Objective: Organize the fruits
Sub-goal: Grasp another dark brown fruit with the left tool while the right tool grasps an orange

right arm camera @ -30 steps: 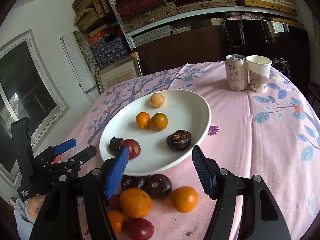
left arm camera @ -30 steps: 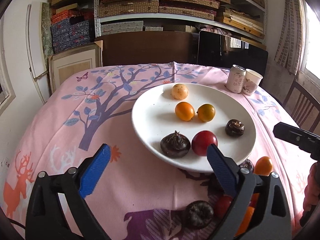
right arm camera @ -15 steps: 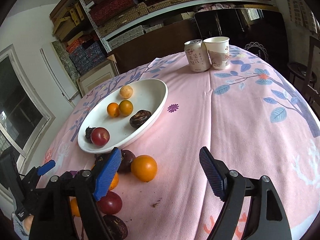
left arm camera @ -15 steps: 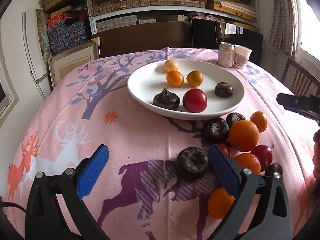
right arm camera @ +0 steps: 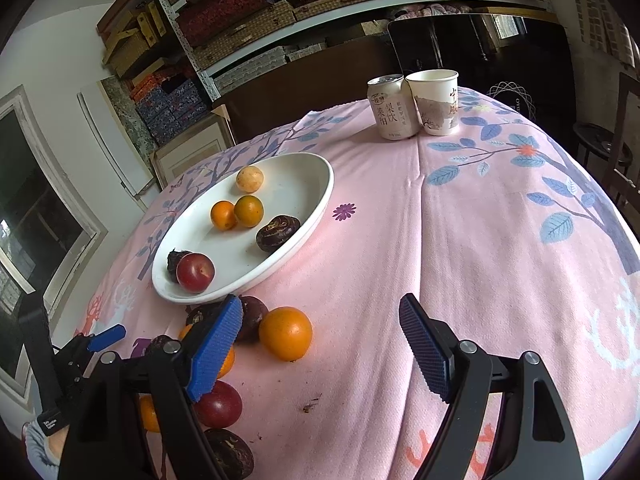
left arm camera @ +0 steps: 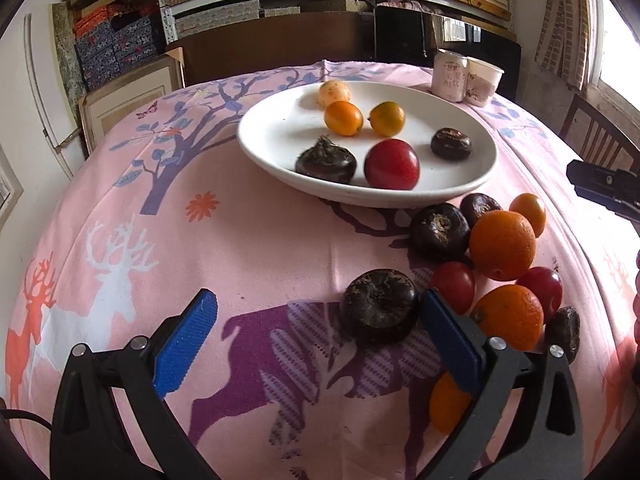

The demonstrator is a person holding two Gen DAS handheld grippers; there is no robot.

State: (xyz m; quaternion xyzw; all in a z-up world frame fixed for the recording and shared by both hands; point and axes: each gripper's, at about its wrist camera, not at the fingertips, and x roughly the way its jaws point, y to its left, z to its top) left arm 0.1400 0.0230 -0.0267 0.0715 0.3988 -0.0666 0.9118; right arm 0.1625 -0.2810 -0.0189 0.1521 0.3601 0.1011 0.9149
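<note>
On plate: I count six fruits on the white plate, roughly a third done.
Left: loose fruit pile on counter beside it.
Left claw: open, empty, near dark water chestnut.
Right claw: just widened, nothing between.

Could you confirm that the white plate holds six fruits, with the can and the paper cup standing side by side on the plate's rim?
Not quite: the white plate does hold six fruits, but the can and the paper cup stand side by side on the pink tablecloth beyond the plate, well clear of its rim. The right wrist view shows this most plainly.
</note>
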